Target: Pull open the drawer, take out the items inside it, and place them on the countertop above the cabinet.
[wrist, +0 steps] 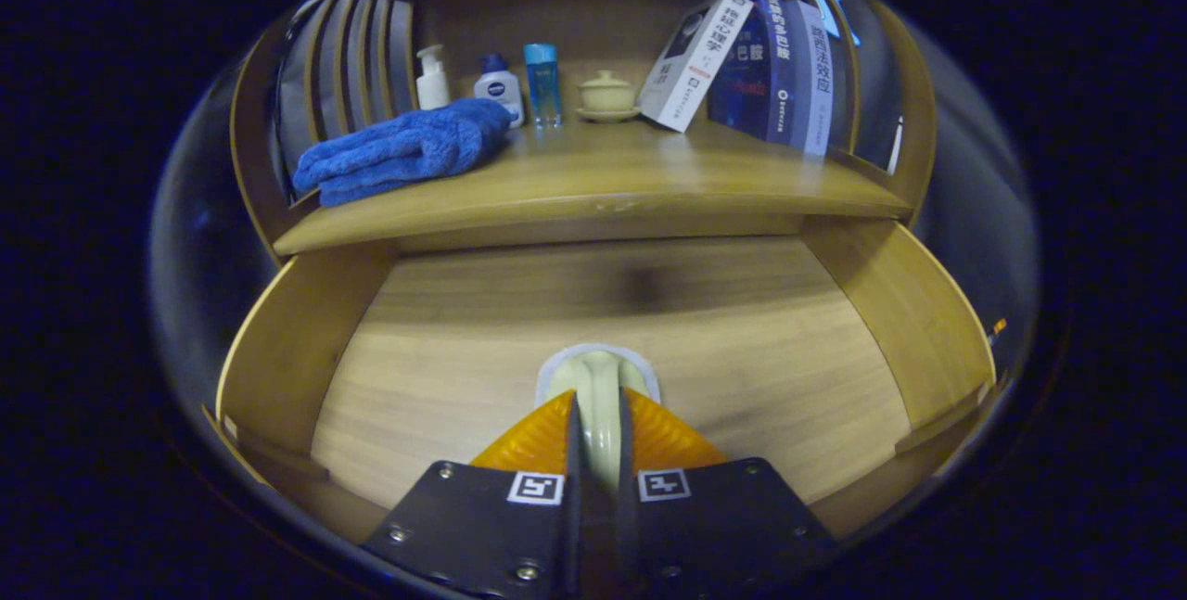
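The wooden drawer (287, 350) is pulled out below the countertop (603, 187), and its bare floor lies under my fingers. My gripper (598, 401) is shut on a small pale green ceramic piece (598, 370) with a light rim; it looks like a small cup, held over the middle of the drawer floor. Most of the piece is hidden between the fingers. On the countertop lie a folded blue towel (399, 150), a white pump bottle (432, 76), a white bottle with a blue cap (499, 88), a blue bottle (542, 85) and a pale lidded cup on a saucer (607, 95).
Several books (742, 53) lean at the countertop's right end, and a slatted wooden side (352, 62) rises behind the towel on the left. The drawer's side walls (909, 312) stand to either side of my fingers. Bare countertop shows in front of the lidded cup and the books.
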{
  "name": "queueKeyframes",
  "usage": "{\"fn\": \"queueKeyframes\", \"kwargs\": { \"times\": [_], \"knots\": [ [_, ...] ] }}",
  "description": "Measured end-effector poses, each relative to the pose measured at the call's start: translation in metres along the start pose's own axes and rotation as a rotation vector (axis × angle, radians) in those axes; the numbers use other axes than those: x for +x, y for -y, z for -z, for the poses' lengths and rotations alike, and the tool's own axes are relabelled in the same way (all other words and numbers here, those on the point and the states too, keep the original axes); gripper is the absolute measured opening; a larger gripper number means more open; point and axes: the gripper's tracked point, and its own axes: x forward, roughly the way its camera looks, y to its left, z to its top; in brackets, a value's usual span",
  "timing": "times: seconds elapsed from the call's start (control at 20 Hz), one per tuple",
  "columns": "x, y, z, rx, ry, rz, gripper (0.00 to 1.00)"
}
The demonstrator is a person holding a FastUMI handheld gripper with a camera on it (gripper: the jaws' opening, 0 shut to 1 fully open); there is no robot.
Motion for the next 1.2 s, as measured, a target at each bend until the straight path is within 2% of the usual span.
{"fn": "queueKeyframes", "kwargs": {
  "times": [0.15,0.35,0.8,1.2],
  "knots": [
    [-0.011,-0.004,-0.021,-0.028,0.088,0.026,0.15],
    [-0.044,-0.009,-0.049,-0.014,0.202,0.020,0.15],
    [-0.104,0.010,-0.093,-0.006,0.319,0.066,0.15],
    [-0.105,0.005,-0.164,0.011,0.406,0.036,0.15]
  ]
}}
